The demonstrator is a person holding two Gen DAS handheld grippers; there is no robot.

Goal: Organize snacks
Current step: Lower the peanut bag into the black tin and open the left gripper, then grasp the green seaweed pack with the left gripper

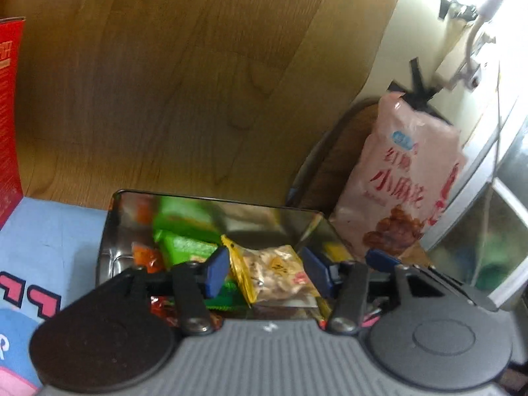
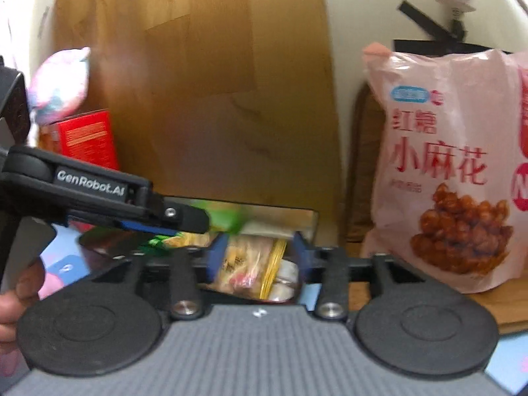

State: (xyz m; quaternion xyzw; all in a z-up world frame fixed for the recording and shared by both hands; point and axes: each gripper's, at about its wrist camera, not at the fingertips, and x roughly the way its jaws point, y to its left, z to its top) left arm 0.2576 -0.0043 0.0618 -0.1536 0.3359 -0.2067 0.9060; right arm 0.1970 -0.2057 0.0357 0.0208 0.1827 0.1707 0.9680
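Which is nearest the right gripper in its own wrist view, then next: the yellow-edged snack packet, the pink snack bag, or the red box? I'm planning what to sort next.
1. Yellow-edged snack packet: between the right gripper's open fingers, in the metal tin.
2. Pink snack bag: upright, to the right.
3. Red box: far left, behind the left gripper.

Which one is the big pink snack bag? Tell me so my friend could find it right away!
Look for the wooden board leaning against the wall behind the shiny metal tin full of little snacks. Just right of the board, the big pink bag stands upright beside the tin. It's far bigger than the small packets, with red Chinese writing and a picture of brown twisted snacks.
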